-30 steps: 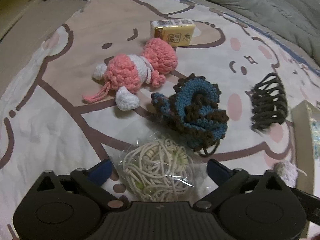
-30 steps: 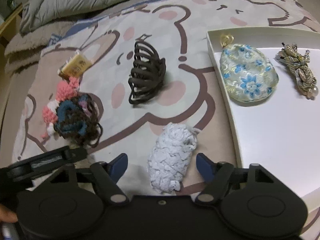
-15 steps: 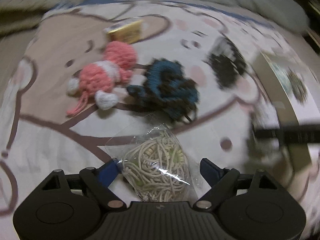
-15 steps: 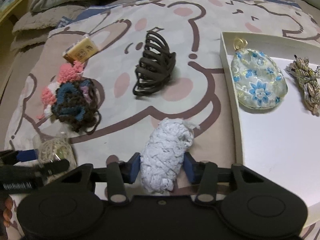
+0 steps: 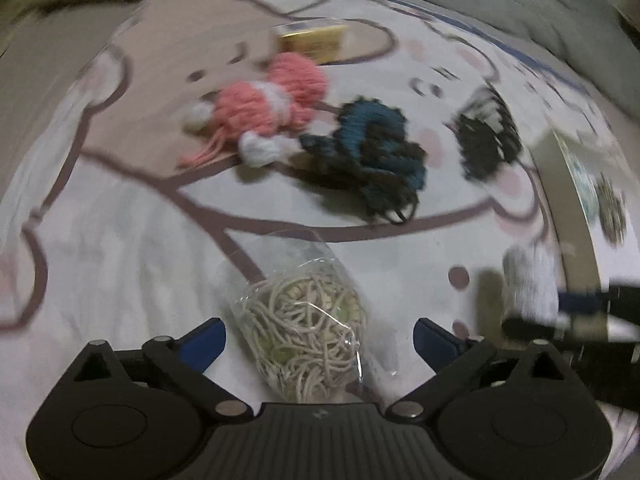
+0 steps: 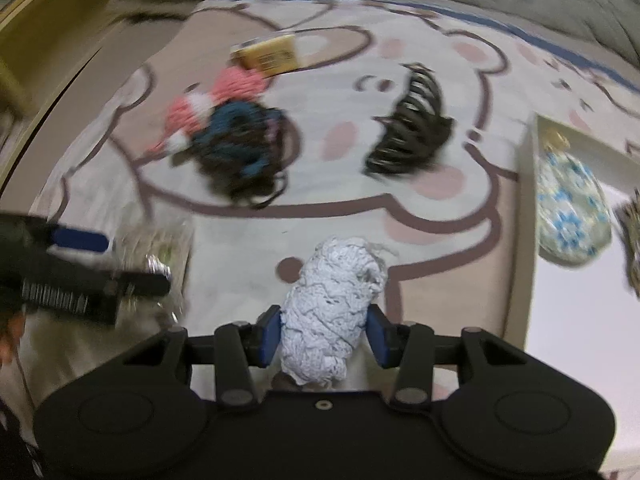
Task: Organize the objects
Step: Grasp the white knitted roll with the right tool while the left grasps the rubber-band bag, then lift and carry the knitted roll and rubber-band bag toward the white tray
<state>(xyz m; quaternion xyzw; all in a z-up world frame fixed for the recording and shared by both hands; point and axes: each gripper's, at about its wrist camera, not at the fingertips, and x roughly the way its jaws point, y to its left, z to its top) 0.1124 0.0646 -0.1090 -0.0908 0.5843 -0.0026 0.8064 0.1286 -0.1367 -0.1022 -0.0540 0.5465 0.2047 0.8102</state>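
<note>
Right gripper (image 6: 324,338) has clamped onto the lace bundle (image 6: 334,312); left gripper (image 5: 320,340) spread around bagged cord (image 5: 308,336) — tray (image 6: 532,184) holds floral pouch (image 6: 572,210).

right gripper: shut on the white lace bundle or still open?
Shut on it. In the right wrist view the right gripper has both blue pads pressed against the sides of the white lace bundle, no gap visible either side.

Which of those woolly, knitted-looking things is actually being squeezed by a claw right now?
The white lacy bundle, pinched by the right gripper. The pink doll and blue-brown piece lie untouched.
</note>
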